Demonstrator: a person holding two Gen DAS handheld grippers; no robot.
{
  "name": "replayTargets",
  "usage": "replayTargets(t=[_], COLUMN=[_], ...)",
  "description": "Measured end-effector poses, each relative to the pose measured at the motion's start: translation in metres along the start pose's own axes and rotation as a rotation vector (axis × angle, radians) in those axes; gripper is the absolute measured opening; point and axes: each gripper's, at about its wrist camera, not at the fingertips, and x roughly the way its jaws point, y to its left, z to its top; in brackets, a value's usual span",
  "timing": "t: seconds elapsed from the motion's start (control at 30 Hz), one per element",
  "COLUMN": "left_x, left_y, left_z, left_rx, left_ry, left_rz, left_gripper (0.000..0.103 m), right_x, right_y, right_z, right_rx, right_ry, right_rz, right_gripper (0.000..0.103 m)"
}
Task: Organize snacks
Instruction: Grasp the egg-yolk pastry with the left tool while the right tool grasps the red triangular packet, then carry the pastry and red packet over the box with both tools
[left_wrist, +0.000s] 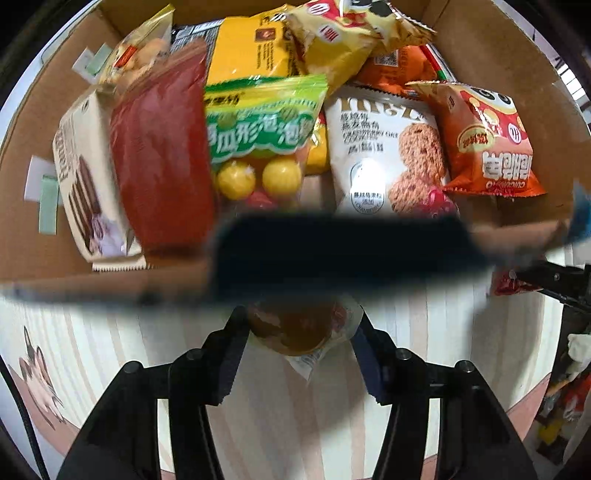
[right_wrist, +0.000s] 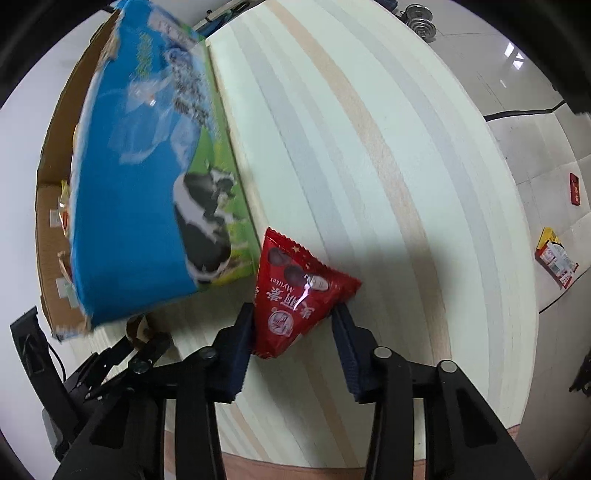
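My left gripper (left_wrist: 299, 354) is shut on a clear-wrapped brown bun (left_wrist: 295, 328), held just outside the near wall of a cardboard box (left_wrist: 517, 48). The box holds several snacks: a red pack (left_wrist: 159, 155), a green gum-ball bag (left_wrist: 258, 122), a white oat-cookie bag (left_wrist: 384, 147), an orange snack bag (left_wrist: 491, 140). My right gripper (right_wrist: 295, 328) is shut on a red triangular chocolate packet (right_wrist: 291, 295) above the striped table (right_wrist: 388, 184). A blurred blue milk-candy bag (right_wrist: 140, 177) hangs over the box edge, apart from both grippers.
The box's near wall (left_wrist: 332, 251) is a dark blur across the left wrist view. The left gripper (right_wrist: 140, 350) shows at lower left in the right wrist view. A red-and-yellow packet (right_wrist: 556, 258) and a small red item (right_wrist: 574, 190) lie on the floor.
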Motion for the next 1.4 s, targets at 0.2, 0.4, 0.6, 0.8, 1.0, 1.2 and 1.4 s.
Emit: replayTargets(t=[0.2, 0.4, 0.6, 0.8, 1.0, 1.2, 1.4], left_x=[-0.002, -0.003, 0.005, 0.006, -0.002, -0.015, -0.024], left_y=[0.01, 0.015, 0.008, 0.007, 0.034, 0.035, 0.036], left_z=[-0.037, -0.091, -0.135, -0.152, -0.119, -0.113, -0.111], left_rx=[-0.033, -0.037, -0.015, -0.026, -0.042, -0.05, -0.053], left_ry=[0.03, 0.077, 0.129, 0.123, 0.109, 0.099, 0.088], left_rz=[-0.038, -0.057, -0.052, -0.055, -0.061, -0.058, -0.053], left_gripper=[0.053, 0.053, 0.053, 0.053, 0.053, 0.053, 0.053], right_x=[0.0, 0.006, 0.017, 0.008, 0.009, 0.02, 0.014], right_y=[-0.004, -0.018, -0.04, -0.055, -0.044, -0.013, 0.001], right_z=[-0.034, -0.096, -0.134, -0.138, -0.121, -0.111, -0.115], right_rx=[-0.038, -0.036, 0.032, 0.166, 0.178, 0.101, 0.012], right_ry=[0.059, 0.142, 0.186, 0.131, 0.101, 0.103, 0.039], right_rz=[0.004, 0.032, 0.068, 0.134, 0.121, 0.01, -0.091], right_gripper=[0.039, 0.038, 0.048, 0.069, 0.07, 0.068, 0.044])
